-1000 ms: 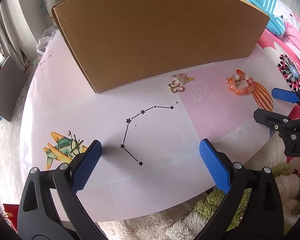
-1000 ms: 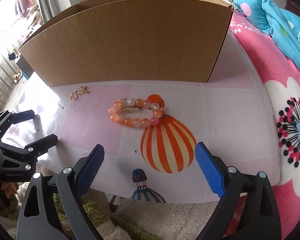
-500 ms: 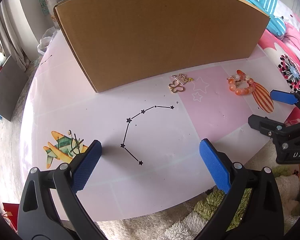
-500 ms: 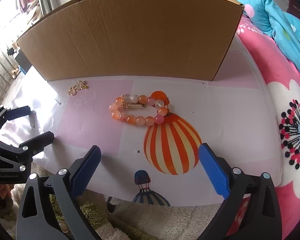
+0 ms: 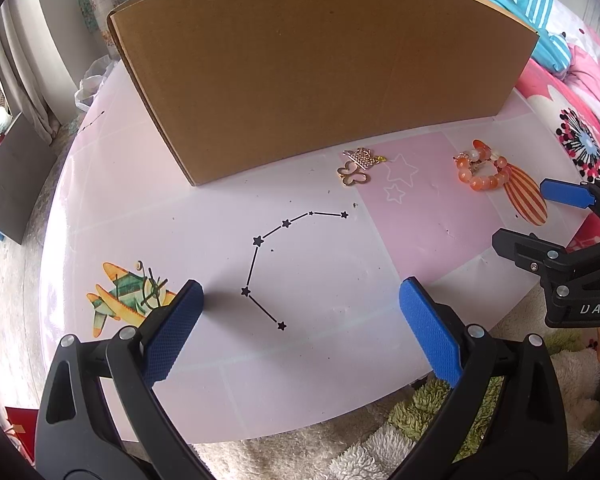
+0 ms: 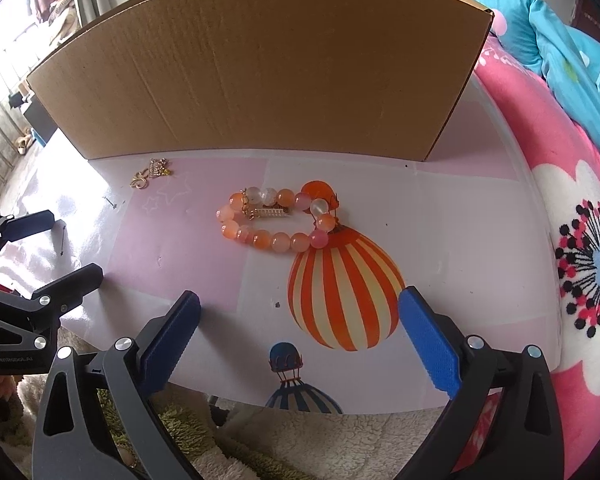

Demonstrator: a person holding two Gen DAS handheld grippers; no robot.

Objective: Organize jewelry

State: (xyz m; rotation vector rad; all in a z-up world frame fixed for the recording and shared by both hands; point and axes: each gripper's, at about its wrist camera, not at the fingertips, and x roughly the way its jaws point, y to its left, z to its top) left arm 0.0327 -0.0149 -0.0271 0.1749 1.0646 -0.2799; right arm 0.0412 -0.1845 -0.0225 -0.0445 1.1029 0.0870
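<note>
1. We hold the right gripper [image 6: 299, 322] with its blue pads spread wide and nothing between them; it hovers over the near edge of the table [image 6: 452, 240], short of the beaded bracelet [image 6: 276, 220], and touches nothing.
2. We hold the left gripper [image 5: 300, 320] just as wide apart and empty, above the printed star constellation [image 5: 284, 256], well to the left of the bracelet.
3. The bracelet, our landmark, lies flat on the table at the top of the striped balloon print [image 6: 342, 292], in front of the cardboard box [image 6: 260, 72]. A gold chain and bar clasp rest inside its ring of beads.
4. Left of the bracelet, near the foot of the box, lie the gold charms [image 5: 356, 164], one butterfly-shaped.
5. Compared with a second ago, the right pads stand a little wider and the bracelet sits closer in the right wrist view; the left view is unchanged.
6. Readable writing: "DAS" on the right gripper's body and "GenRobot.AI" on the left gripper's body.
</note>
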